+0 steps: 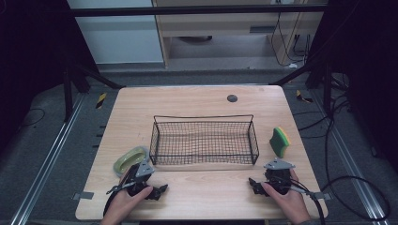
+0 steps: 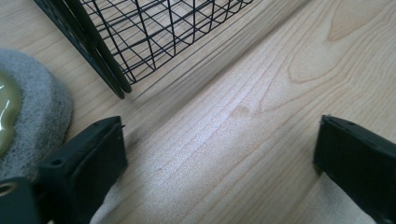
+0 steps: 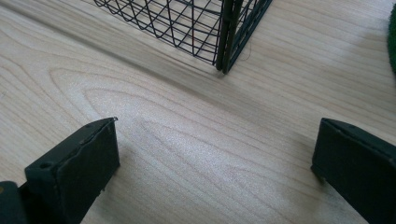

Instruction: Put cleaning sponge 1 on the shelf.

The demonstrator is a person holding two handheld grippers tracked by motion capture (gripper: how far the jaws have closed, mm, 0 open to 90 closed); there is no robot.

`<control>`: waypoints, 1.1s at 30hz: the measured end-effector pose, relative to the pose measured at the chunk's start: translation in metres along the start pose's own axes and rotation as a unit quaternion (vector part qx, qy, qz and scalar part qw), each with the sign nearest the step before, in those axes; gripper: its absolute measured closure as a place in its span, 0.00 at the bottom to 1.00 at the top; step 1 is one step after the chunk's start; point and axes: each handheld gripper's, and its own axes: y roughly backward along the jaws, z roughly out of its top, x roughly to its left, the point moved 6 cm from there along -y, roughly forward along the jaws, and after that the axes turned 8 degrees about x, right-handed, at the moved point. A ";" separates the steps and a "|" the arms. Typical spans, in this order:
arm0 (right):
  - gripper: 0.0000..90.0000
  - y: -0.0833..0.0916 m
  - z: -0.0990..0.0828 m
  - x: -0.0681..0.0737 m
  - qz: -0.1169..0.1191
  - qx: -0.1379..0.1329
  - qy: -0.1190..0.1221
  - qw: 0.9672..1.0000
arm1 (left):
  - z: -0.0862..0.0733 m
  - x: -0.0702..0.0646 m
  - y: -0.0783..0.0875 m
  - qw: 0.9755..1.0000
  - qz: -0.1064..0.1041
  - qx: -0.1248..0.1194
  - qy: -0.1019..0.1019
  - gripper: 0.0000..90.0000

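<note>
A black wire basket (image 1: pixel 205 140) stands empty in the middle of the wooden table (image 1: pixel 197 101). My left gripper (image 1: pixel 145 182) rests on the table near the front edge, just short of the basket's left front corner (image 2: pixel 119 79). In the left gripper view its jaws (image 2: pixel 219 126) stand wide open over bare wood. My right gripper (image 1: pixel 272 177) lies near the basket's right front corner (image 3: pixel 226 56), also open (image 3: pixel 217 123) with nothing between the fingers. A hand holds each gripper.
A pale green oval piece on a grey scouring pad (image 1: pixel 131 158) lies left of the basket, close beside my left gripper (image 2: pixel 42 112). A yellow and green sponge (image 1: pixel 279 141) stands on edge right of the basket. A dark round plug (image 1: pixel 232 98) sits near the table's far edge.
</note>
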 end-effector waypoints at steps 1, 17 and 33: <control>0.01 0.000 0.000 0.000 0.000 0.000 0.000 1.000 | 0.001 0.001 0.001 1.000 0.002 0.001 0.000 0.05; 0.01 0.000 -0.001 -0.001 0.006 -0.006 0.009 1.000 | 0.011 0.002 0.037 0.998 0.046 -0.009 -0.030 0.06; 0.01 0.000 -0.001 -0.001 0.007 -0.010 0.010 1.000 | 0.024 0.038 0.062 0.992 0.076 0.078 -0.065 0.07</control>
